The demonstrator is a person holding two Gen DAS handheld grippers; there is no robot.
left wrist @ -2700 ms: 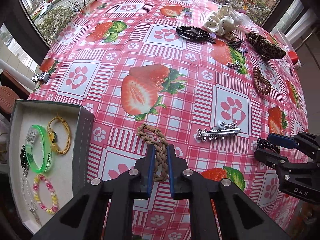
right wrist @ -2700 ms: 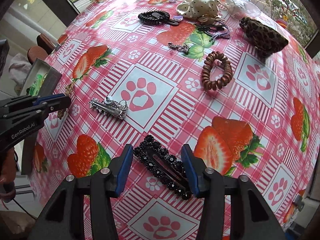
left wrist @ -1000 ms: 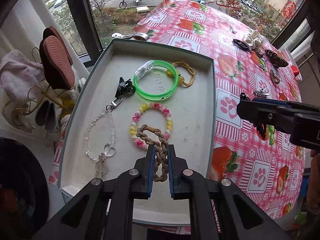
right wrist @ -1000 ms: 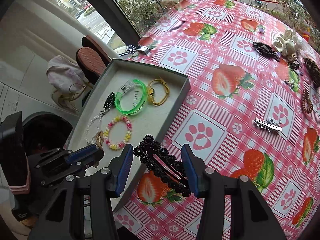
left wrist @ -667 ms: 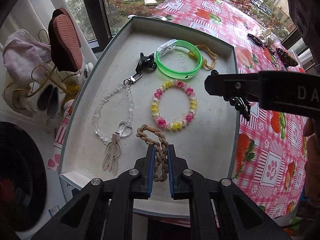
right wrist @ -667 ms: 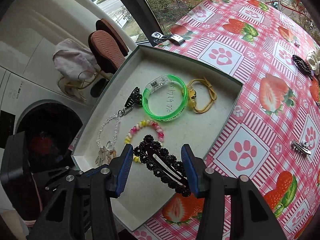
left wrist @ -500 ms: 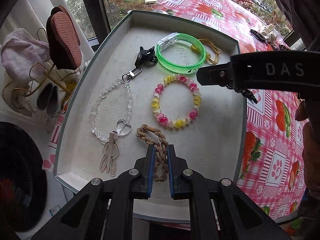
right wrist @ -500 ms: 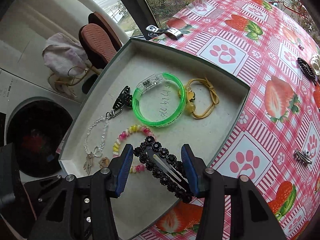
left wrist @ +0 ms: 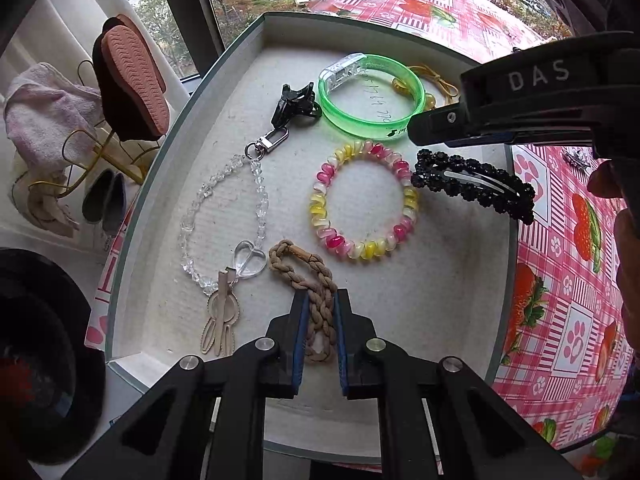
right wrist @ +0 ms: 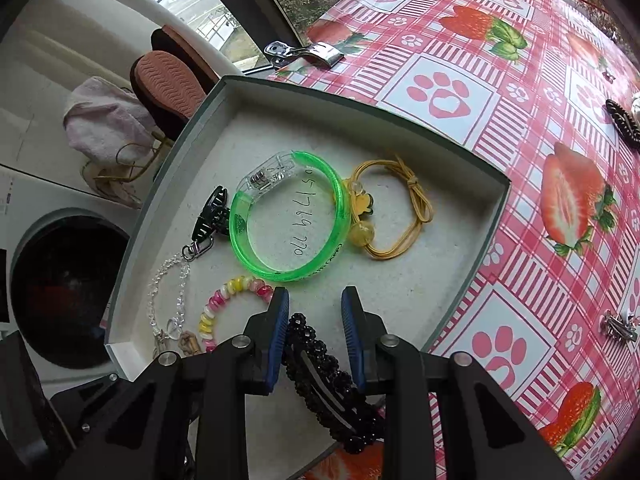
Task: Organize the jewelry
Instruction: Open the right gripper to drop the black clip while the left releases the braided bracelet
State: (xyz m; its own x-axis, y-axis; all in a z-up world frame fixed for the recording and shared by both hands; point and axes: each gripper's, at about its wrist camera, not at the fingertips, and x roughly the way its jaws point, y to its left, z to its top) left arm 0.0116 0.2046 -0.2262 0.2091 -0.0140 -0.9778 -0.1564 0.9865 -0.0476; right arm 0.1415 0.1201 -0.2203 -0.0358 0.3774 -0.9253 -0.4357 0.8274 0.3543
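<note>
My left gripper [left wrist: 319,320] is shut on a brown braided cord bracelet [left wrist: 308,280] and holds it low over the near part of the grey jewelry tray [left wrist: 168,152]. My right gripper [right wrist: 315,320] has opened; the black beaded hair clip [right wrist: 328,376] lies loose between and below its fingers, and in the left wrist view [left wrist: 472,184] it rests in the tray at the right. In the tray lie a green bangle [left wrist: 372,100], a pink-yellow bead bracelet [left wrist: 320,204], a clear crystal chain with a heart [left wrist: 256,184] and a yellow cord tie [right wrist: 416,208].
The tray sits at the edge of a red strawberry tablecloth [right wrist: 520,80]. A metal clip [right wrist: 304,54] lies beyond the tray. A silver hair clip [right wrist: 618,326] and a dark hair tie [right wrist: 624,122] lie further right. Slippers on a rack [left wrist: 128,80] stand off the table's left.
Both grippers carried their items from the table over the tray and lowered. The right jaws have opened and the black clip now sits lower, out of their grip.
</note>
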